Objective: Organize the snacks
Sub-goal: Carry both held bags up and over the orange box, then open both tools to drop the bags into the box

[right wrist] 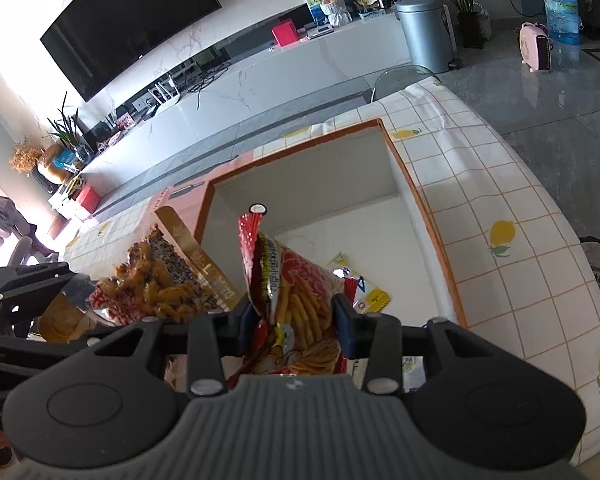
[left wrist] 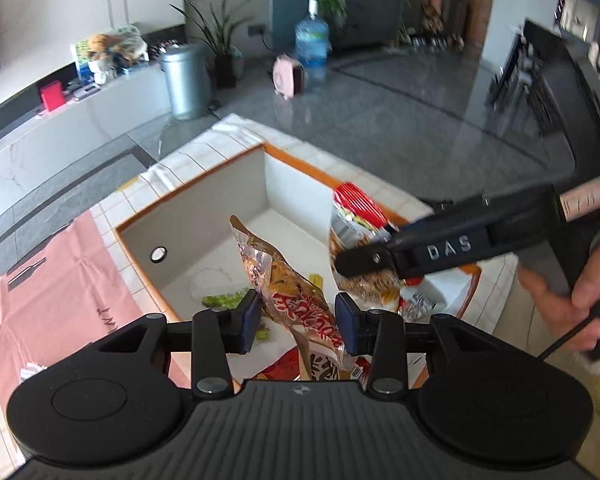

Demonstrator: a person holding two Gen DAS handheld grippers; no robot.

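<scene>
Snacks in transit to the box: two packets are held over a white open-topped box (right wrist: pixel 404 200) with an orange rim, which sits on a surface (right wrist: pixel 512 208) covered by a checked, lemon-printed cloth. The left tool (left wrist: pixel 296 318) is closed about as far as it goes on a brown-and-red snack packet (left wrist: pixel 296 300), the foil pinched between its blue pads, with the packet's sealed top standing up above the pads. The right tool (right wrist: pixel 296 322) is partly closed on a red packet of stick-shaped snacks (right wrist: pixel 296 292), which bulges between its pads; seen from the left wrist, this same tool reaches in from the right, carried by a hand (left wrist: pixel 568 300). Both packets hang above the near end of the box, side by side and close together; whether they touch cannot be told. On the box floor lie a few other wrappers, among them a green packet (left wrist: pixel 224 300) and a yellow-and-white packet (right wrist: pixel 374 300); the far half of the floor is bare. A pink sheet (left wrist: pixel 60 288) lies on the surface beside the box, on its left. The step in hand appears to be the placing of both packets into the box. The next move probably calls for lowering each packet past the rim toward the bare floor, keeping the two tools apart so they do not collide, and opening the pads only when each packet rests low enough not to tip over the wrappers already inside
</scene>
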